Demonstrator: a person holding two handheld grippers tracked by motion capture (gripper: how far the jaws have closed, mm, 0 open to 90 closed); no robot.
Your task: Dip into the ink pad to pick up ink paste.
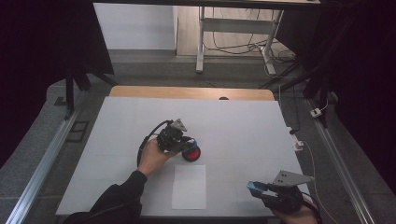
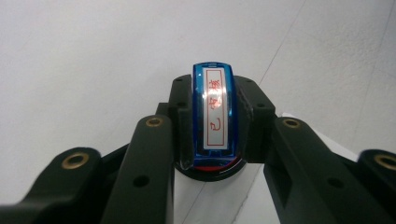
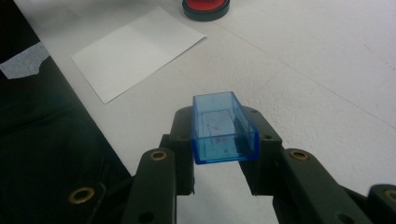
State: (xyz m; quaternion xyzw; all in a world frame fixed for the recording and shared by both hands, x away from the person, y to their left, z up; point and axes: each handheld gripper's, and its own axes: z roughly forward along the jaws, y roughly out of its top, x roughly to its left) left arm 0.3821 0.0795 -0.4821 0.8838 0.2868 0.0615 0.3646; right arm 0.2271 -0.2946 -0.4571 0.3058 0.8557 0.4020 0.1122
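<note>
The white table lies mostly bare, with wide free room far and right. At centre the left gripper clamps one blue stamp over one red ink pad. One paper sheet lies near it. By the near right edge the right gripper grips one blue cap.

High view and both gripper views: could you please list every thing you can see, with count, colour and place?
Stamp: one, blue with a white label in red writing, between the left gripper's jaws, over the ink pad.
Ink pad: one, red in a black rim, mid-table.
Stamp cap: one, clear blue, between the right gripper's jaws.
Paper sheet: one, white, near the table's front edge.
Table: one, white top.
Left gripper: one, black, shut on the stamp.
Right gripper: one, black, at the front right corner, shut on the cap.
</note>
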